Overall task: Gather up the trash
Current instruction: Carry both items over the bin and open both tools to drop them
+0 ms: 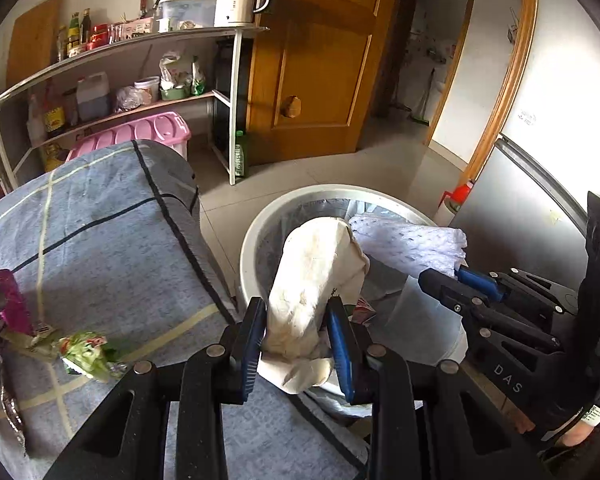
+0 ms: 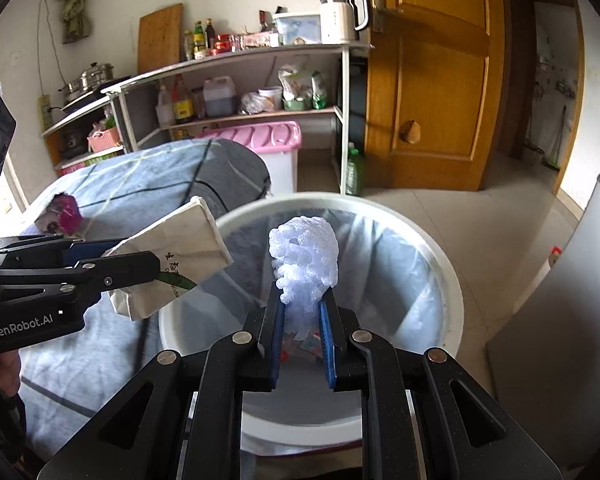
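- The table (image 1: pixel 100 216), covered with a grey-blue checked cloth (image 2: pixel 140 176), fills the left side of both views, and its corner stands just beside the bin.
- The white round trash bin (image 2: pixel 448 276) sits on the tiled floor (image 1: pixel 340 172) next to the table, lined with a pale plastic bag (image 2: pixel 400 264); a few coloured scraps lie at its bottom, too small to tell apart.
- Behind them stand a metal shelf rack (image 1: pixel 236 92) loaded with bottles and packets, a pink storage box (image 2: pixel 268 136), a white kettle (image 1: pixel 240 0) on top, and a wooden door (image 2: pixel 432 80).
- A grey cabinet (image 1: pixel 512 208) stands at the right of the bin.
- The left gripper (image 1: pixel 296 336) is clamped on a crumpled white paper bag (image 1: pixel 320 264) with green print; the blue pads press its lower part, and the bag sticks up and forward over the bin's near rim.
- The right gripper (image 2: pixel 302 320) has its jaws pinched together on a white foam net sleeve (image 2: pixel 304 256), which bulges out above the fingertips and hangs over the middle of the bin's opening.
- The two grippers point down toward the bin side by side, near each other but apart.
- Still on the tablecloth near the left edge lie a crumpled purple wrapper (image 1: pixel 8 300) and a green-and-red snack wrapper (image 1: pixel 88 352), close together.
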A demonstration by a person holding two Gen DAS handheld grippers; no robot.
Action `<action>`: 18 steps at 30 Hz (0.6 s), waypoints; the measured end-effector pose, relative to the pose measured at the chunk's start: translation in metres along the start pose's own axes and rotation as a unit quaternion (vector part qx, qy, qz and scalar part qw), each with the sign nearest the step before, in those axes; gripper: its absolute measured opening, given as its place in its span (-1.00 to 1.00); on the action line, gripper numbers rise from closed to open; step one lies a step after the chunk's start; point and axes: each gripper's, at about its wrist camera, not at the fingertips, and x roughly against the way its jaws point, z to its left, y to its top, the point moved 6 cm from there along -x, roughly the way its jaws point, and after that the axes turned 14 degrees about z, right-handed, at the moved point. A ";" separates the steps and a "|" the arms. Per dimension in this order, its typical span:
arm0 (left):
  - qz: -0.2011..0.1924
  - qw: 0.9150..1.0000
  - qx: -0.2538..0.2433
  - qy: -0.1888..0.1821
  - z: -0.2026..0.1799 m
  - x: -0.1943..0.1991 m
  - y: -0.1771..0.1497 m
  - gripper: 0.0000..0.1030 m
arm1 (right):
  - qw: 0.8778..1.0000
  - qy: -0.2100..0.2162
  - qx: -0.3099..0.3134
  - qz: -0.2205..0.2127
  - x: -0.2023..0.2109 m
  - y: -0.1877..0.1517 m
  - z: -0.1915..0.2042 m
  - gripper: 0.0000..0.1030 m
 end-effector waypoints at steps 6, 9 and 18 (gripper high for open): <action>0.029 1.000 -0.005 -0.002 -0.010 -0.027 0.006 -0.37 | 0.999 -0.003 -0.007 0.033 -0.018 -0.004 -0.017 -0.63; 0.032 0.999 0.002 -0.009 -0.011 -0.031 0.007 -0.34 | 0.999 -0.011 -0.005 0.044 -0.022 -0.005 -0.018 -0.51; 0.023 1.000 0.008 -0.005 -0.004 -0.021 0.005 -0.10 | 0.999 -0.016 -0.010 0.037 -0.018 -0.010 -0.017 0.03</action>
